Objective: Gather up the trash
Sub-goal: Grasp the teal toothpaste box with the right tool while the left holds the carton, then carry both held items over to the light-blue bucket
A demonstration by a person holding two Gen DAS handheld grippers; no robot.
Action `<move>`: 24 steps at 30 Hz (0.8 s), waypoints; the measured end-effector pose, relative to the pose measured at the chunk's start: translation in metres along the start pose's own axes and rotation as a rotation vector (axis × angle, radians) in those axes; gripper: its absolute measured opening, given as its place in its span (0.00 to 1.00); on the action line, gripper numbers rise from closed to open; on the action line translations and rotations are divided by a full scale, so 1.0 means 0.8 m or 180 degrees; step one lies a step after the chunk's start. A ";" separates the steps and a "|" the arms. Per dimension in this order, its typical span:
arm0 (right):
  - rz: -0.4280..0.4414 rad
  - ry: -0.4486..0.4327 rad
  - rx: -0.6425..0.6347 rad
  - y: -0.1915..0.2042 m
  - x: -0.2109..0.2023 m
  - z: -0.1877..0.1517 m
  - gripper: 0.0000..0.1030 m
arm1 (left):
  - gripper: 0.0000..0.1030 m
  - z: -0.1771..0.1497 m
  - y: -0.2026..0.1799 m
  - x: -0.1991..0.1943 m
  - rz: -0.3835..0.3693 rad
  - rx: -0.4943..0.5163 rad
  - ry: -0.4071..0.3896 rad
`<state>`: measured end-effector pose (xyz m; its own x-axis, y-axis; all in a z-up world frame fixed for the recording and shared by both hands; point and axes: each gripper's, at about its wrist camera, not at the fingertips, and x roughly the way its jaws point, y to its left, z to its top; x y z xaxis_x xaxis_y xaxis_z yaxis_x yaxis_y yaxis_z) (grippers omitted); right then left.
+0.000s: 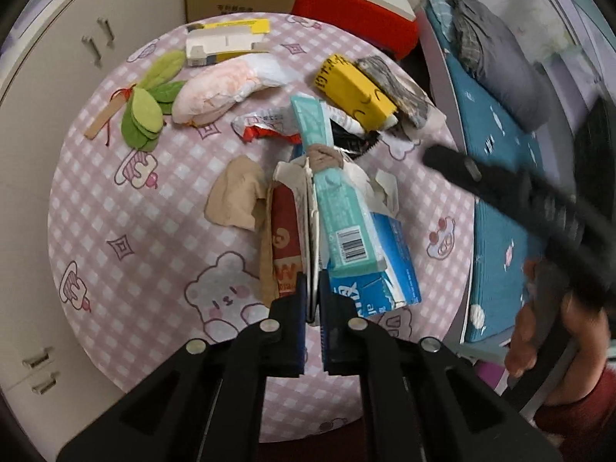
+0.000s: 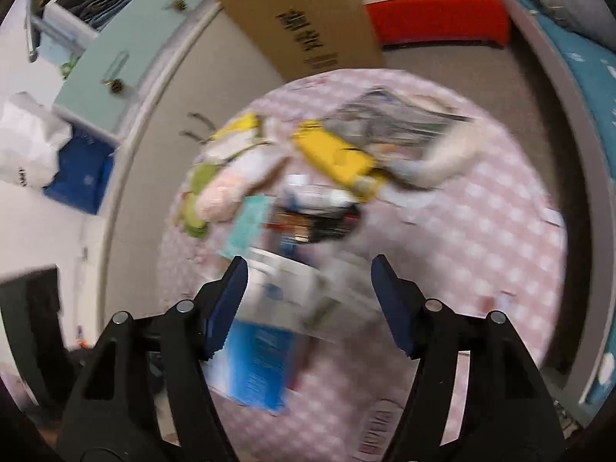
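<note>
The left gripper (image 1: 313, 300) is clamped on the thin edge of a bundle of flattened cartons (image 1: 308, 215), a teal box (image 1: 338, 208) and a blue box (image 1: 381, 281) among them, held over the middle of the round table (image 1: 115, 200). The right gripper (image 2: 308, 308) has its jaws spread with nothing pressed between them; its view is blurred. More trash lies toward the far edge: a yellow packet (image 1: 354, 90), a pink bag (image 1: 215, 84), green leaves (image 1: 146, 111). I'd judge gathering is midway; next, carry the bundle off, or have the free claw take another piece.
</note>
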<state>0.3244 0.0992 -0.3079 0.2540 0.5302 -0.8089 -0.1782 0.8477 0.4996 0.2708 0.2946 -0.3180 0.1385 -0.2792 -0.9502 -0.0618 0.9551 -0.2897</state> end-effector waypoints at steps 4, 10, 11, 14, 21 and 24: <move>0.0017 0.0272 -0.0203 0.040 0.054 0.012 0.62 | 0.05 -0.006 -0.008 0.005 0.0086 0.0226 -0.0065; -0.0060 0.0498 -0.0214 0.044 0.102 0.018 0.33 | 0.05 -0.002 0.004 0.019 0.0042 0.0305 -0.0079; -0.0058 0.0476 -0.0268 0.047 0.100 0.021 0.29 | 0.06 -0.002 0.007 0.021 0.0024 0.0281 -0.0064; -0.0088 0.0409 -0.0374 0.054 0.090 0.021 0.29 | 0.06 0.003 0.011 0.025 -0.0009 0.0242 -0.0058; 0.0022 -0.0047 -0.0130 0.034 0.008 0.022 0.28 | 0.05 0.018 -0.005 0.002 -0.0082 0.0287 -0.0196; 0.0056 -0.0253 -0.0001 0.018 -0.040 0.023 0.28 | 0.05 0.026 -0.025 -0.015 -0.0090 0.0371 -0.0279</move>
<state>0.3316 0.0945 -0.2694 0.3255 0.5446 -0.7729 -0.1837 0.8383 0.5133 0.2908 0.2805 -0.2986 0.2248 -0.3013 -0.9266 0.0578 0.9534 -0.2960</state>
